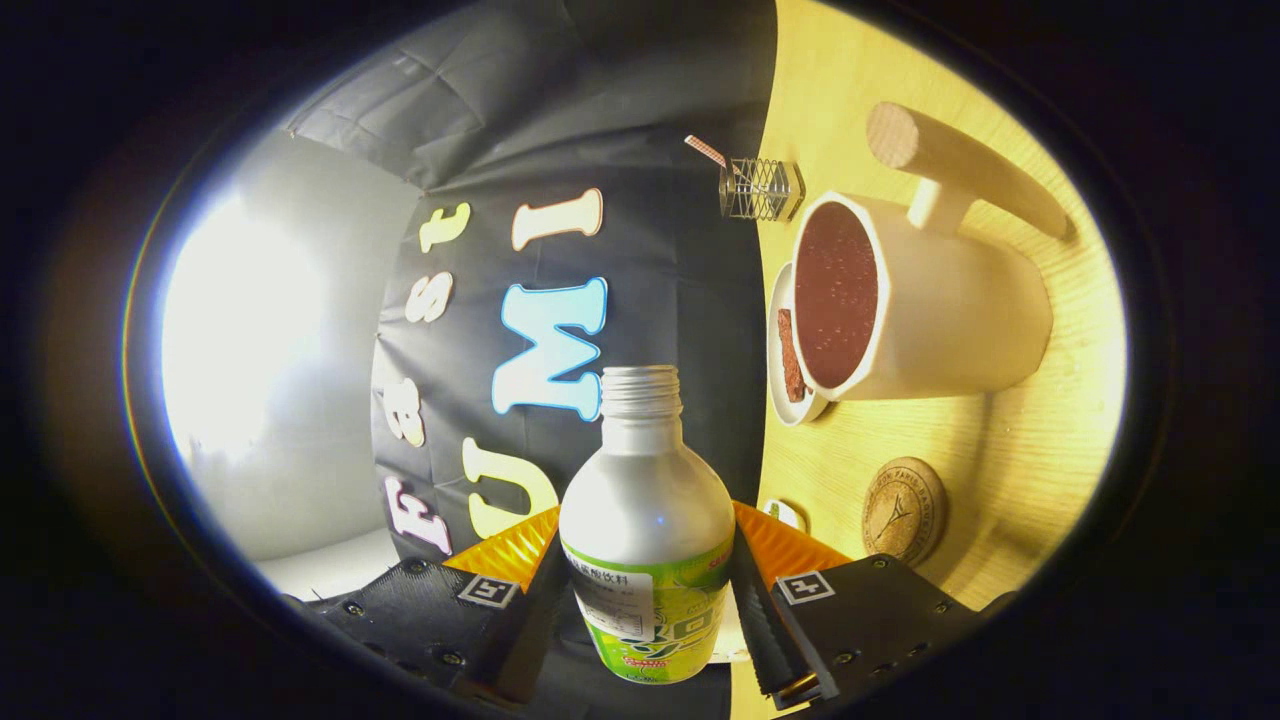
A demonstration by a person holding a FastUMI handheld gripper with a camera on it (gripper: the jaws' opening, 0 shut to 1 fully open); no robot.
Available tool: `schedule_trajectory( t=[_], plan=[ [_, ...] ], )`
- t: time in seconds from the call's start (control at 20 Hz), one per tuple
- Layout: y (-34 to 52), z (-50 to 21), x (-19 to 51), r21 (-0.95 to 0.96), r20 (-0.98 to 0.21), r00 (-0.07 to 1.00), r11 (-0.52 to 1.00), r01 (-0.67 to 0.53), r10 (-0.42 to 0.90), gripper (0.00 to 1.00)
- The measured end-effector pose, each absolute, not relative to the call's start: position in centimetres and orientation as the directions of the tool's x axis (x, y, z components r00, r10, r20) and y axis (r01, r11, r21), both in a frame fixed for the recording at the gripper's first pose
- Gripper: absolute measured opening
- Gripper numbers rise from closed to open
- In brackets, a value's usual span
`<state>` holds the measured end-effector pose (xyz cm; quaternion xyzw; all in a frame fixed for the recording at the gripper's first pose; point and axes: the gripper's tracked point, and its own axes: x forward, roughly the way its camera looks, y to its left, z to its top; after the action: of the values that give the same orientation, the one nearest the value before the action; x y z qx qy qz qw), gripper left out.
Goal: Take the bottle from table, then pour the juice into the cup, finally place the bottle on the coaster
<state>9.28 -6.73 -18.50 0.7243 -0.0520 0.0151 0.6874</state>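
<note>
I had the bottle (647, 520) pinched in my gripper (645, 590), one finger pressed against each side of its body just below the shoulder, so the taking step was done. The whole scene was rolled well over onto its side, with the worktop (1010, 440) standing like a wall beside the bottle, which I judged to mean the bottle was tilted far over. Its neck was uncapped and the open mouth pointed ahead of my fingers, short of the cup (915, 300) and off to one side of it, not over the rim.

The cup, a pale one with a long wooden handle (965, 180), stood on a small saucer (790, 370) beyond my fingers. It already held dark reddish liquid up near the brim. I saw no stream running from the bottle, so I took the pouring to be finished or close to it, though I could not tell how much juice was left inside.

The round coaster (903, 510) lay bare on the worktop, nearer to my fingers than the cup and apart from it. Setting the bottle upright on it was what remained.
</note>
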Motion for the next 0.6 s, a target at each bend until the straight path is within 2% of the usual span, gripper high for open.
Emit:
schedule_trajectory(
  t=[0.3, 0.6],
  plan=[
    [-6.9, -17.8, 9.4, 0.975, 0.121, 0.989, -0.180, -0.134, -0.080, 0.78],
    [-6.8, -17.0, 9.7, 0.960, 0.141, 0.985, -0.232, -0.160, -0.097, 0.78]
  ],
)
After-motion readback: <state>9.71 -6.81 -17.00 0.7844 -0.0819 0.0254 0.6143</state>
